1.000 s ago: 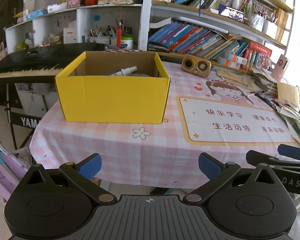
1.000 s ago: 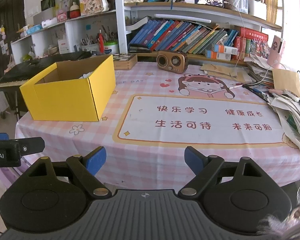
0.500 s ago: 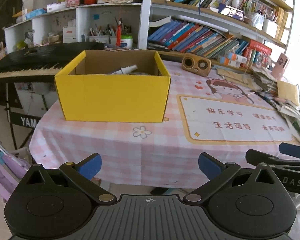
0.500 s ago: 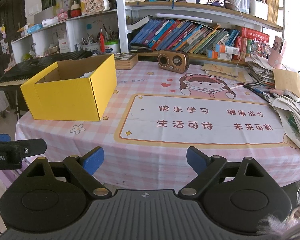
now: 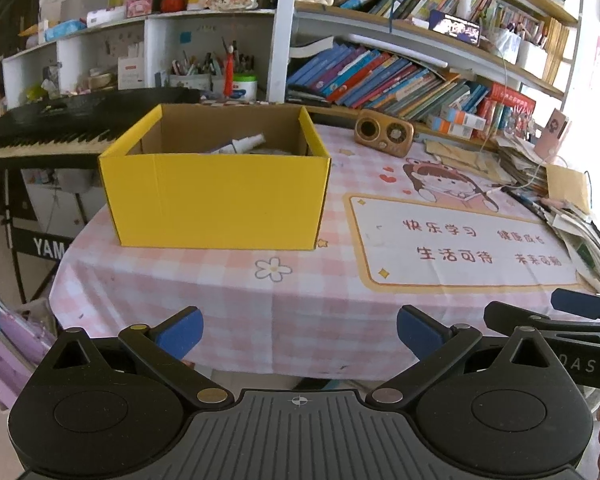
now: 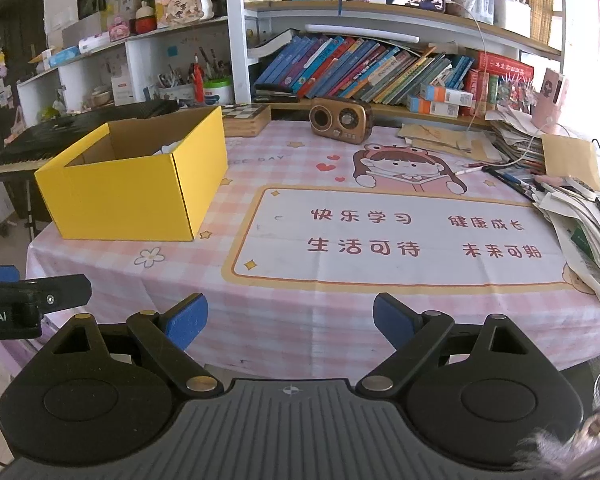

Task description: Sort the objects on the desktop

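Item 1: left gripper. We hold it off the near table edge, fingers spread wide, nothing between them. Faces the yellow box head-on; we judge that's so box contents stay in sight.

Item 2: right gripper. Also wide apart, empty, off the near edge, aimed at the printed mat.

Item 3: yellow box, open top, on the left part of the pink check tablecloth. Probably the sorting bin, placed w/ mouth up for drop-ins. Inside: a white spray bottle lying tilted toward the back wall; other contents too hidden to tell.

Item 4: mat area, bare in both views. We judge most sorting is done.

Item 5: surroundings. Brown retro radio at table's far edge; wooden chess box just behind the yellow box; pens and a paper stack along the right side; keyboard beyond the table, left; bookshelf behind.

Item 6: obstructions. Nothing between either gripper and the box. Pens lie half under the paper clutter, so picking those would be awkward, we reckon.
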A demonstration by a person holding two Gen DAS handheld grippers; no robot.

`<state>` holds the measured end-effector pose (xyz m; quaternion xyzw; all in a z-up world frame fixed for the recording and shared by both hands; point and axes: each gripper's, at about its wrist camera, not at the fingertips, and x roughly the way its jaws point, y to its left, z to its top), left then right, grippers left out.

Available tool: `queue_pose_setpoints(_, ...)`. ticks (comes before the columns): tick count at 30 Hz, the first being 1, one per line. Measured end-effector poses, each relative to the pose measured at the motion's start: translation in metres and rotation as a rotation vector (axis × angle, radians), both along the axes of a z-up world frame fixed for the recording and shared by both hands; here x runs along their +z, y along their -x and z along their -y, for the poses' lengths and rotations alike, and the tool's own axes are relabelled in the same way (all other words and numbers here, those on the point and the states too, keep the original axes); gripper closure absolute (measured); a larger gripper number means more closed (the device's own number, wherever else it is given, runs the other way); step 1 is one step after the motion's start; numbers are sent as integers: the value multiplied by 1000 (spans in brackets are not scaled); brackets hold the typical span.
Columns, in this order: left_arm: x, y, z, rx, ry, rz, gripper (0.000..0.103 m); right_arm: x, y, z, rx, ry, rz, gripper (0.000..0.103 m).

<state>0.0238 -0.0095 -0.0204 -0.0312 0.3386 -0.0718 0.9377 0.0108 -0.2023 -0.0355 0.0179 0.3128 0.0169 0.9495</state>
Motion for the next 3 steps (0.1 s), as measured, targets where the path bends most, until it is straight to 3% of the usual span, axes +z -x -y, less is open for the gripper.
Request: queue_pose_setpoints(3,0,-1,-1,-3,10,-4,0,0,0,0,0,0,-1,13)
